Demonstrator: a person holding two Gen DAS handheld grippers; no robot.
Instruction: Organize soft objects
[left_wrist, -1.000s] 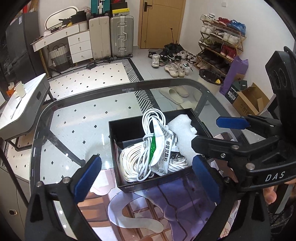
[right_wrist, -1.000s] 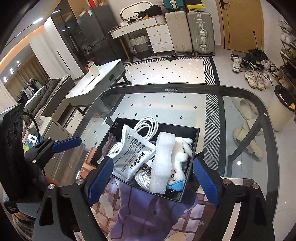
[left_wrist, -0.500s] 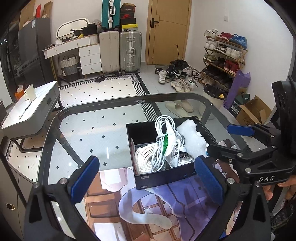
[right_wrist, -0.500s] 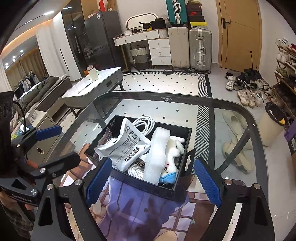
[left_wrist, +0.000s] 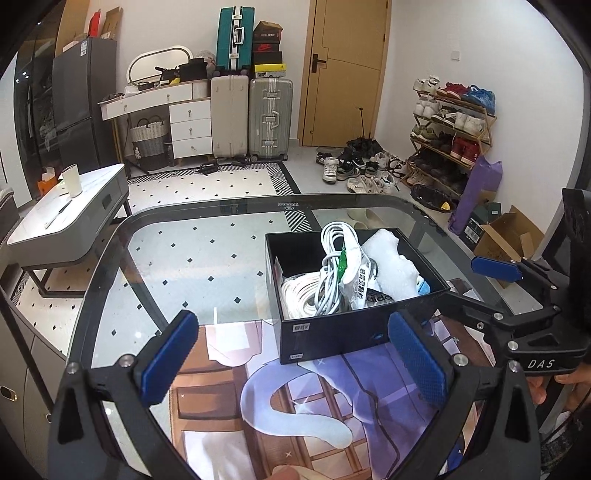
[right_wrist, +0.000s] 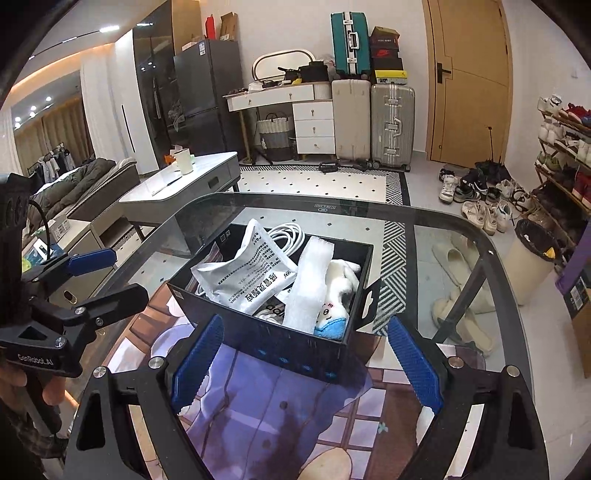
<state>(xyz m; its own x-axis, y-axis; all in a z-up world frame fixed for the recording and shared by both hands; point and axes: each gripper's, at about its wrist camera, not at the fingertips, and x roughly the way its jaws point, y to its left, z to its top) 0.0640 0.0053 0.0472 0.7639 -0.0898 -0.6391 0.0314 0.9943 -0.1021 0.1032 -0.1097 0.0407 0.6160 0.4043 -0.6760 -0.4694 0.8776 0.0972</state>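
A black box stands on a glass table, partly on a printed mat. Inside lie coiled white cables, a white printed pouch, a white foam strip and a white plush toy with a blue foot. My left gripper hovers open in front of the box, nothing between its blue pads. My right gripper is open too, held back from the box's near wall. Each gripper shows at the edge of the other's view.
The glass table's dark rim curves round the far side. Beyond it stand a white low table, suitcases, a shoe rack, loose shoes on the floor, a bin and a cardboard box.
Both grippers have drawn back from the box, which now sits farther away and smaller in both views. Both stay open. The box's contents have not moved.
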